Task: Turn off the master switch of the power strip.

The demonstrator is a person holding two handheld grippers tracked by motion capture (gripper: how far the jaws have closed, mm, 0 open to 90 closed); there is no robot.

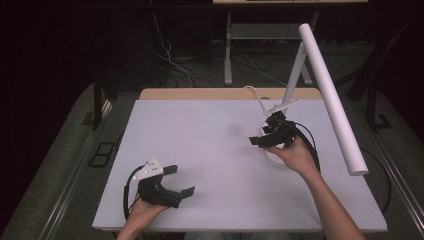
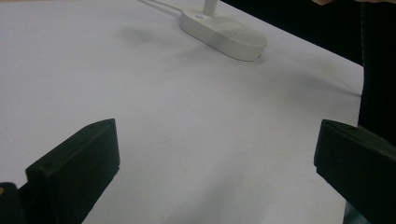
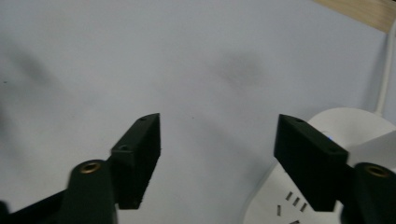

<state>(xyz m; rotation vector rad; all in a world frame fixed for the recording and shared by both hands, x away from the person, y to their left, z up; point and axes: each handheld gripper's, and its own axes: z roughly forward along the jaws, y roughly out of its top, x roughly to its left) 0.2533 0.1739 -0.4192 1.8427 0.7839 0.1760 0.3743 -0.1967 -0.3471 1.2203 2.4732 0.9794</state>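
A white desk lamp stands at the table's right side. Its long tube head [image 1: 332, 100] slants over the right edge and its oval base [image 1: 272, 159] lies under my right hand. My right gripper [image 1: 260, 136] hovers open just above and left of that base, with nothing between its jaws. In the right gripper view the base [image 3: 359, 128] lies beneath the right jaw of the right gripper [image 3: 222, 154]. My left gripper [image 1: 179, 181] rests open near the front left, holding nothing. Far ahead of the left gripper [image 2: 215, 172] in its own view lies the lamp base [image 2: 224, 32].
A white sheet [image 1: 210, 145] covers the table, with a strip of wood [image 1: 200, 93] showing at the back. The lamp's white cable [image 1: 255, 92] runs off the back edge. Dark floor, cables and table legs [image 1: 228, 50] lie beyond.
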